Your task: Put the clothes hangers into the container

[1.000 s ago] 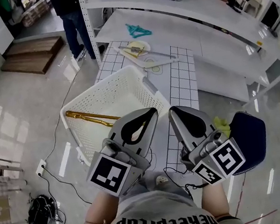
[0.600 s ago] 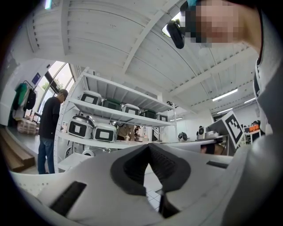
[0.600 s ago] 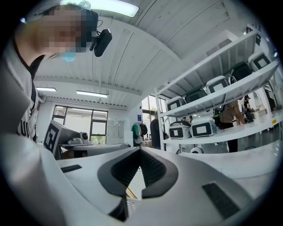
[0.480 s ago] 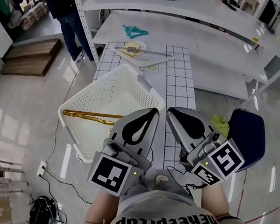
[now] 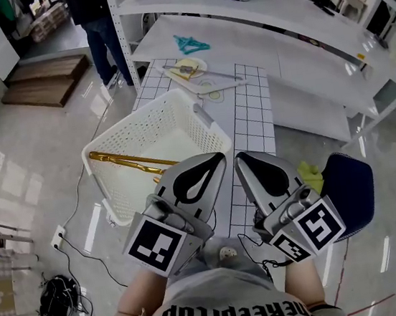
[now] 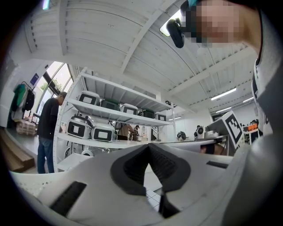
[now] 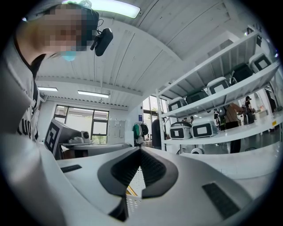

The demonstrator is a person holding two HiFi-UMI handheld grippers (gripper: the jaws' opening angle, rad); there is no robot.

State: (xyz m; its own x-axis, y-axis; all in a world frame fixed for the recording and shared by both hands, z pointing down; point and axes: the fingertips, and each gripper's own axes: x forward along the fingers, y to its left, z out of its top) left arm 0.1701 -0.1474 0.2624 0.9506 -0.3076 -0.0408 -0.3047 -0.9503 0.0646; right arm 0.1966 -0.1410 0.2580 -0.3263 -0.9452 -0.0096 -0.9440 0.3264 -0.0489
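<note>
A white perforated basket [image 5: 153, 134] stands on the floor beside a gridded mat [image 5: 252, 119]. A golden hanger [image 5: 121, 164] lies inside it. On the low white shelf beyond, a teal hanger [image 5: 191, 43] lies flat, and a pale hanger [image 5: 205, 78] rests by a plate [image 5: 190, 66]. My left gripper [image 5: 218, 157] [image 6: 148, 145] and right gripper [image 5: 239, 157] [image 7: 140, 149] are held side by side close to my body. Both point upward, well short of the basket. Each has its jaws shut with nothing between them.
A dark blue seat [image 5: 349, 195] with a yellow-green cloth [image 5: 308, 172] is at my right. A person [image 5: 98, 22] stands by the shelf rack's post [image 5: 117, 34]. Cables [image 5: 58, 306] lie on the floor at left, a wooden pallet [image 5: 46, 76] farther back.
The head view has shifted slightly, so the basket and shelf sit a little more to the left. Both grippers stay shut in the same place.
</note>
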